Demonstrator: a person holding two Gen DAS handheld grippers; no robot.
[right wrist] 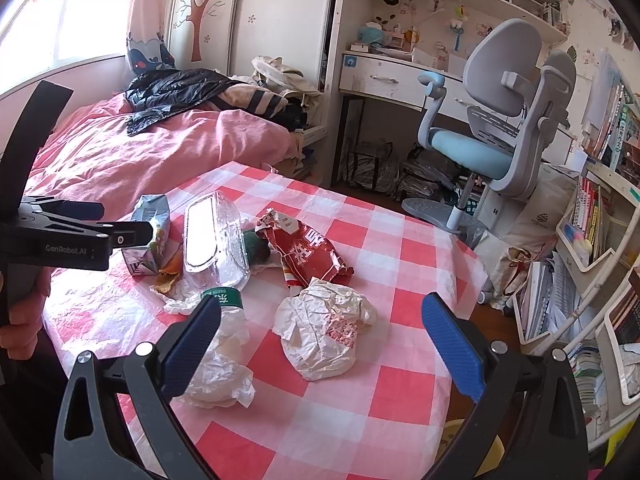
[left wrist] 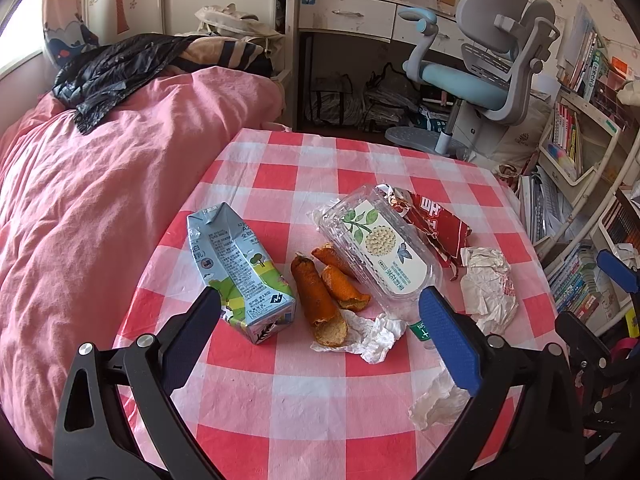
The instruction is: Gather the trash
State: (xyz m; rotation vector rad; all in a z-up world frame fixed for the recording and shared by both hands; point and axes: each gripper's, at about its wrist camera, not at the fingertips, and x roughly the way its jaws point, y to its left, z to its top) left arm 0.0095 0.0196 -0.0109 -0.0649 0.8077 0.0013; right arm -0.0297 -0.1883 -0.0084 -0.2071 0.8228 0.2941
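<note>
Trash lies on a red-and-white checked table (left wrist: 280, 400). My left gripper (left wrist: 320, 300) hovers open over the orange peels (left wrist: 316, 292), with a grey milk carton (left wrist: 240, 272) by its left finger and a clear plastic box (left wrist: 380, 248) by its right. Behind the box lies a red snack wrapper (left wrist: 436, 224). My right gripper (right wrist: 322, 308) is open above a crumpled white paper wrapper (right wrist: 320, 332). A tissue (right wrist: 220, 376) and a small green-labelled bottle (right wrist: 224, 300) sit by its left finger. In the right wrist view the left gripper (right wrist: 120, 222) is at the far left over the carton (right wrist: 154, 216).
A bed with a pink duvet (left wrist: 100, 200) touches the table's left side, with a shiny black heap (left wrist: 108, 68) on it. Beyond the table stand a desk (left wrist: 344, 16) and a grey-blue chair (left wrist: 480, 76). Bookshelves (left wrist: 580, 152) crowd the right. A hand (right wrist: 20, 320) holds the left gripper.
</note>
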